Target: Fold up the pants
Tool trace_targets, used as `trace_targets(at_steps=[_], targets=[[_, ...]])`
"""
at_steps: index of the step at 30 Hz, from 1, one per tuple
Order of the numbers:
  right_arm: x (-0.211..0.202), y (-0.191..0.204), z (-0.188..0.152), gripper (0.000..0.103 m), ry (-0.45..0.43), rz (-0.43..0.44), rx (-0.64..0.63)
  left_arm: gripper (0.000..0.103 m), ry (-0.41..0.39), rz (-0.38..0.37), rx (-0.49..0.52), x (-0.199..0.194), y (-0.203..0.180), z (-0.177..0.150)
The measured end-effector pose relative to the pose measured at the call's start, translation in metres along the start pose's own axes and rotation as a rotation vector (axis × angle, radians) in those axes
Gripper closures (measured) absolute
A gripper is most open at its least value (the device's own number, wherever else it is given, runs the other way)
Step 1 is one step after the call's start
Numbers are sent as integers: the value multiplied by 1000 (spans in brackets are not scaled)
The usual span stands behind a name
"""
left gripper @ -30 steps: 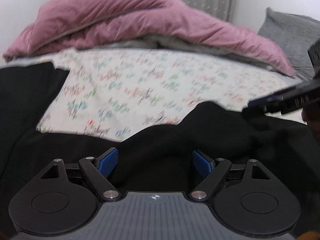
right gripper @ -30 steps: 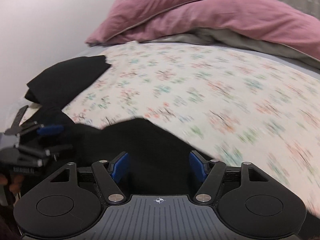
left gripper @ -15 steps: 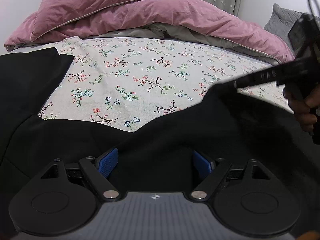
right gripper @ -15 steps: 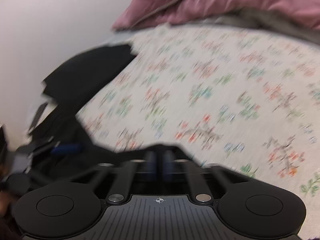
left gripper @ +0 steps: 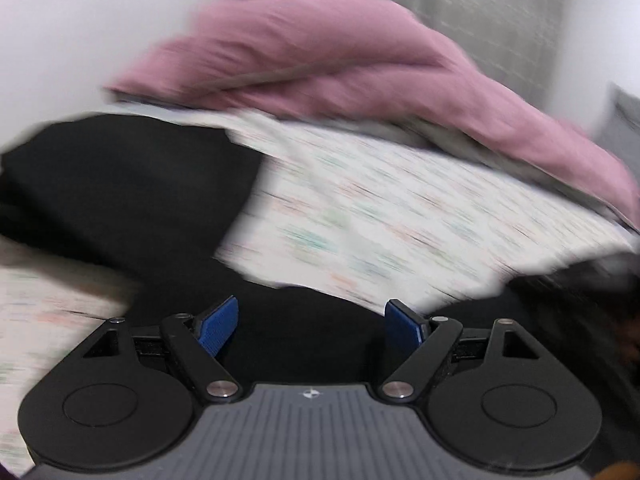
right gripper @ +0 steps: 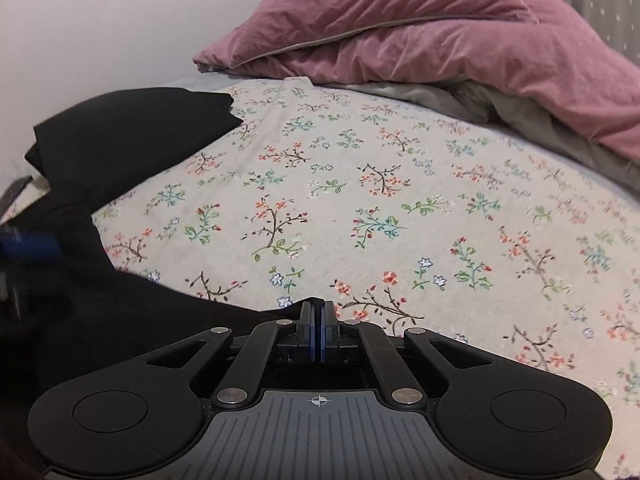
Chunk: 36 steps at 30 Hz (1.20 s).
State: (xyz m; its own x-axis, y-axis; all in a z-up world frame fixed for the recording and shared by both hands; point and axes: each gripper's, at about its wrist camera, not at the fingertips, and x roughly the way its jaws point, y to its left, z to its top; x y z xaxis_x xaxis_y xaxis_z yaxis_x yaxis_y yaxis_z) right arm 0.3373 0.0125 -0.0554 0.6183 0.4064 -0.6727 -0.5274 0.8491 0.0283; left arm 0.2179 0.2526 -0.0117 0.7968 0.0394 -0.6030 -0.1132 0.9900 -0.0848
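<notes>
Two claws sit at the bottom of their own views. The right claw (right gripper: 319, 330) has its blue pads pressed flat together at the lower middle of its frame, right at the edge of the black pants (right gripper: 120, 320); whether a fold of cloth is pinched between them cannot be made out, since the dark fabric meets the pads just where the black linkage hides it. The left claw (left gripper: 312, 330) stands wide open in its heavily blurred view, black cloth lying between and beneath its pads, neither one pressing it. Its blue tip also shows, cut off, at the right view's left edge. The pants spread from lower left up to a leg end at upper left (right gripper: 132, 128), over the flowered bed sheet (right gripper: 400, 200). Farther back, a pink duvet (right gripper: 400, 28) is heaped along the top, with a grey layer under it.
</notes>
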Motion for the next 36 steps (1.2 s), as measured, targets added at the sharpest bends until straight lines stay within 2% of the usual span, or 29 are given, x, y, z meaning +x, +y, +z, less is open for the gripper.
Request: trace_targets(at_steps=[3, 6, 8, 9, 10, 11, 12, 15, 16, 18, 20, 22, 24, 26, 28, 29, 31, 33, 36], targets=[[-1, 1, -4, 101, 0, -4, 18, 10, -39, 138, -60, -5, 28, 2], [0, 1, -5, 100, -1, -8, 46, 11, -37, 203, -86, -2, 46, 3], [2, 2, -4, 100, 0, -13, 57, 17, 2, 211, -105, 5, 52, 4], [2, 2, -4, 100, 0, -16, 58, 33, 37, 204, -133, 9, 56, 3], [2, 3, -4, 100, 0, -19, 58, 79, 78, 189, -167, 14, 59, 3], [2, 3, -4, 100, -1, -23, 61, 90, 111, 167, -191, 17, 61, 1], [2, 4, -4, 100, -6, -32, 62, 92, 110, 167, -194, 16, 60, 0], [-7, 11, -4, 101, -58, -65, 46, 92, 5, 255, -132, -7, 47, 3], [-11, 13, -4, 101, -81, -76, 42, 87, -25, 274, -137, -15, 45, 3], [-15, 16, -5, 101, -106, -97, 37, 77, -32, 313, -160, -17, 49, 0], [-15, 19, -8, 101, -119, -121, 21, 77, -25, 413, -188, -15, 56, -3], [-16, 23, -11, 101, -133, -141, 15, 77, -13, 456, -206, -16, 68, -5], [-14, 24, -12, 101, -130, -151, 20, 76, 7, 414, -280, -18, 83, -11], [-9, 25, -15, 101, -113, -157, 19, 74, 27, 290, -370, -20, 99, -12], [-5, 25, -17, 101, -98, -155, 22, 61, 52, 153, -462, -23, 112, -13], [-5, 25, -17, 101, -97, -153, 29, 56, 59, 120, -486, -28, 116, -14], [-7, 24, -17, 101, -97, -144, 45, 35, 54, 92, -498, -41, 119, -13], [-9, 22, -18, 101, -93, -137, 56, 28, 62, 63, -508, -54, 123, -15], [-9, 22, -18, 101, -87, -135, 60, 27, 90, -11, -561, -63, 129, -23]])
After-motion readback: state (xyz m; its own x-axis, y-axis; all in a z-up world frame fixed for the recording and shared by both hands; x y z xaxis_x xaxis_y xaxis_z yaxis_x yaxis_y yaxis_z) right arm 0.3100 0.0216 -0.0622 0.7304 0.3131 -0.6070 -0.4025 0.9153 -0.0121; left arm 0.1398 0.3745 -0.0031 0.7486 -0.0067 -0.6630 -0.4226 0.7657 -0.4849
